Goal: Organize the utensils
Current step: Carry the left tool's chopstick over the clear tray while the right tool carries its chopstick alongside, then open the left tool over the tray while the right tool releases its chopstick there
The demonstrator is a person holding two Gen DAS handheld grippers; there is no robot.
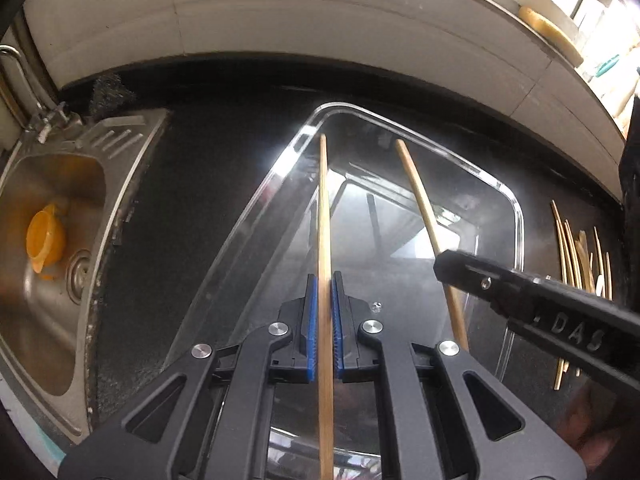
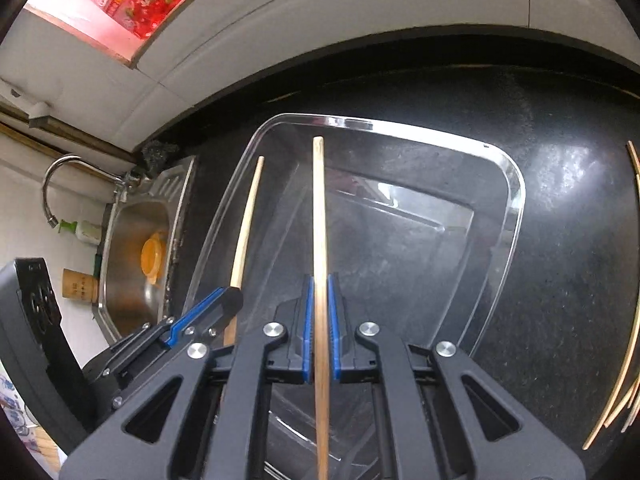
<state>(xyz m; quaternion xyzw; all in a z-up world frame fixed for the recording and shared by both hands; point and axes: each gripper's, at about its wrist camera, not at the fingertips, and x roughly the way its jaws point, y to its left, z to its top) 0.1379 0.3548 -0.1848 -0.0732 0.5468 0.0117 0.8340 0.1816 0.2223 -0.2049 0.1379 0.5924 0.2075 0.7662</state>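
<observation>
1. Left wrist view: the left claw [image 1: 325, 284] is clamped tight on a wooden chopstick [image 1: 323, 208], blue pads pressing it from both sides, and the stick runs straight out ahead over the clear plastic bin [image 1: 516, 216].
2. That bin sits on the dark counter [image 1: 192, 184], between the sink and the loose sticks, with its far edge toward the white tiled wall.
3. In from the right comes the right claw [image 1: 444, 264], seen side-on, gripping a second chopstick [image 1: 416, 188] that slants above the bin's right half.
4. Near the counter's right edge, a pile of chopsticks [image 1: 576, 256] lies loose, just beside the bin.
5. At the counter's left end, the steel sink [image 1: 60, 320] holds an orange cup [image 1: 44, 236] next to the drain.
6. Right wrist view: the right claw [image 2: 319, 280] is closed on its chopstick [image 2: 319, 216], which points forward above the bin [image 2: 512, 216], tip close to the far rim.
7. To the left, the left claw [image 2: 232, 296] grips the other chopstick [image 2: 248, 216], which arcs over the bin's left wall.
8. The sink [image 2: 120, 280] with the orange cup [image 2: 152, 260] shows beyond it, faucet [image 2: 64, 176] curving above.
9. At the counter's right edge, the loose chopsticks [image 2: 628, 360] fan out, apart from the bin.
</observation>
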